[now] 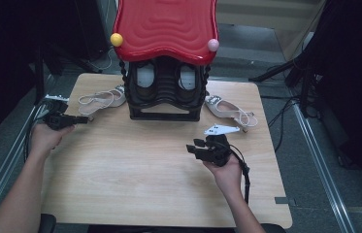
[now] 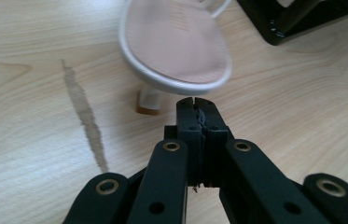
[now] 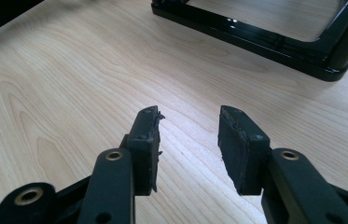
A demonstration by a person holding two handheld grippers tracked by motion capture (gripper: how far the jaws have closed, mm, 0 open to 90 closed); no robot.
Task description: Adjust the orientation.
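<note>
The left gripper [image 2: 194, 103], jaws shut and empty, noses at the heel rim of the pale sandal [image 1: 102, 99] upper left, so it ought to open before closing in, while the right gripper [image 3: 188, 135] idles agape.

A recording lab: dark curtains, floor rails [image 1: 314, 145] and tripod legs [image 1: 275, 73] ring the wooden table [image 1: 135, 184].

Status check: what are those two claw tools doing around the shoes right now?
Left gripper shut, empty, tips at left sandal's heel end. Right gripper open, empty, over bare table. Nothing in the way.
</note>
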